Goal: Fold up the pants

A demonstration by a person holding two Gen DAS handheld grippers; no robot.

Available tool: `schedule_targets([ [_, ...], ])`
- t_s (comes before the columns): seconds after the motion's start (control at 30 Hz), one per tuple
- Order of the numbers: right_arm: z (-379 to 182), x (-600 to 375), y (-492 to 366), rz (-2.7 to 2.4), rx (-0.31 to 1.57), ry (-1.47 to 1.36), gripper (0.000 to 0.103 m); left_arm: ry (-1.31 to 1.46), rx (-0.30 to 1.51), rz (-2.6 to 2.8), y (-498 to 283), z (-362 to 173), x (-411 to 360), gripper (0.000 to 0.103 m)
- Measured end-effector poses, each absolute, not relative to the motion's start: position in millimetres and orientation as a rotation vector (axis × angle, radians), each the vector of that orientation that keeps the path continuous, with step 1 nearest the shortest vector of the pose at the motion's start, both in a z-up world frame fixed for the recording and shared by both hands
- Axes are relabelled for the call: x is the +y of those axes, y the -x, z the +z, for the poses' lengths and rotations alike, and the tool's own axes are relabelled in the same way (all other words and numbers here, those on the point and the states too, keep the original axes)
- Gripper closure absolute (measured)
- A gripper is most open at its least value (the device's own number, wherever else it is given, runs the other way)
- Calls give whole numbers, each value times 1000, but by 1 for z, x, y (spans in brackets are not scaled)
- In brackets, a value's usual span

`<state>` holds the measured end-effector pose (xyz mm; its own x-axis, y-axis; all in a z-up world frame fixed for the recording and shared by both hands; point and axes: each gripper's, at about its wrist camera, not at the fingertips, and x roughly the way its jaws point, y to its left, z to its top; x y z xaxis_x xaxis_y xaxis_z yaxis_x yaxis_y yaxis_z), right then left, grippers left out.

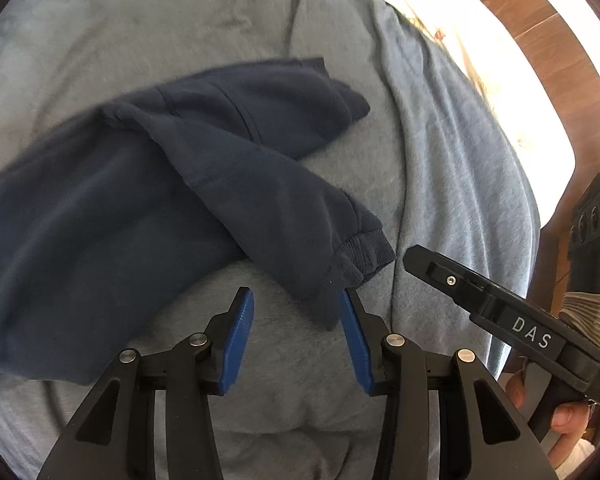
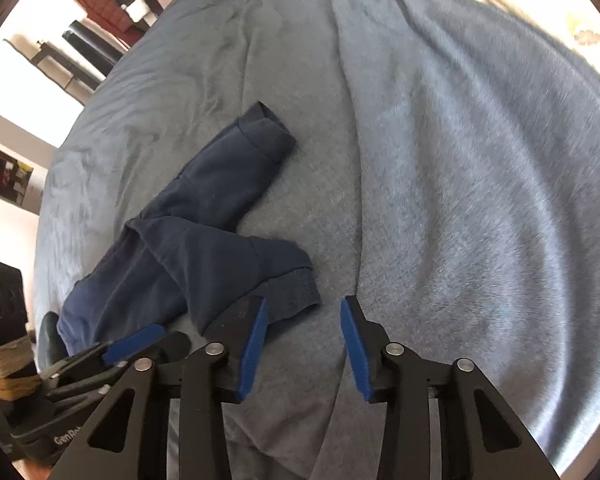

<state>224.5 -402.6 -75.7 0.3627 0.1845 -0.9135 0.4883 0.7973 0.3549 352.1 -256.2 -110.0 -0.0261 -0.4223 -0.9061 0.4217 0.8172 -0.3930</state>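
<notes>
Dark navy sweatpants (image 1: pixel 140 200) lie crumpled on a grey-blue blanket (image 1: pixel 180 20), both legs spread towards me, the near leg ending in a ribbed cuff (image 1: pixel 360 256). My left gripper (image 1: pixel 296 308) is open, its blue pads just short of that cuff, the right pad touching the cloth edge. My right gripper (image 2: pixel 304 312) is open and empty; the near cuff (image 2: pixel 292 288) lies by its left fingertip. The pants (image 2: pixel 188 248) stretch away to the left. The right gripper also shows in the left wrist view (image 1: pixel 412 258), close to the cuff's right.
The blanket (image 2: pixel 460 160) covers a bed, with deep wrinkles to the right. A pale patterned sheet (image 1: pixel 480 40) and a wooden floor (image 1: pixel 540 20) lie beyond the bed's far right edge. Hanging clothes and a dark table (image 2: pixel 80 60) stand beyond the left edge.
</notes>
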Motion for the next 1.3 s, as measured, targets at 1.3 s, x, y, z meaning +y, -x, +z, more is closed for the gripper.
schedule_targets([
  [1.3, -90, -473, -322, -247, 1016, -850, 94, -151, 1242, -831, -486, -91, -360, 89],
])
